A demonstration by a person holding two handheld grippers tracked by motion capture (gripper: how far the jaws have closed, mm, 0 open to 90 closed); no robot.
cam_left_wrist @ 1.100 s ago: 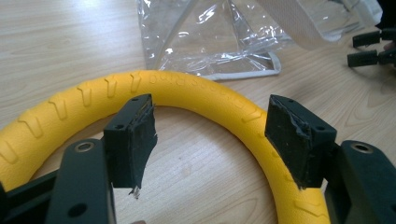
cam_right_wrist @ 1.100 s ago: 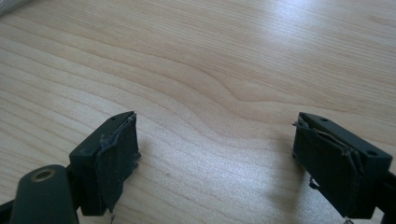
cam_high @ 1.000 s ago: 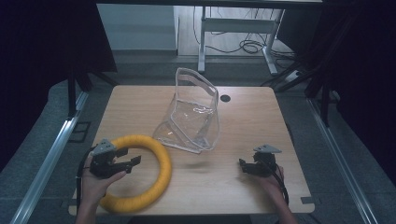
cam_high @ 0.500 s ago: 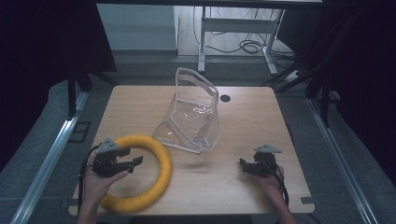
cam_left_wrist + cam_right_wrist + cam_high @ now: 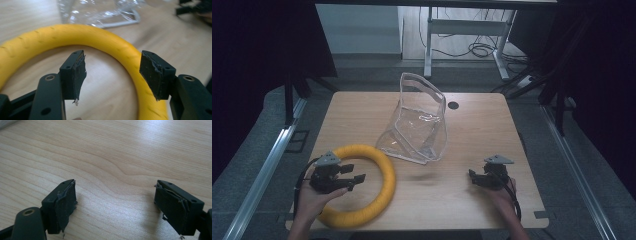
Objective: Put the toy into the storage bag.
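left gripper (image 5: 353, 178) hovering inside the yellow ring (image 5: 384, 192), jaws spread wide and empty; pointing toward the ring's right arc, seen curving just beyond and partly between the pads (image 5: 79, 72) in the left gripper view; ring (image 5: 105, 41) lying flat on the table (image 5: 472, 125) at its near left corner, no long axis to speak of, so any stretch of the band open to a pinch across its thickness; probably a short push forward to straddle that arc; right gripper (image 5: 472, 176) well apart at the near right, jaws likewise spread over bare wood (image 5: 112, 157); clear plastic bag (image 5: 419, 120) standing mid-table, just beyond the ring; left hand (image 5: 314, 197) plainly the nearer.
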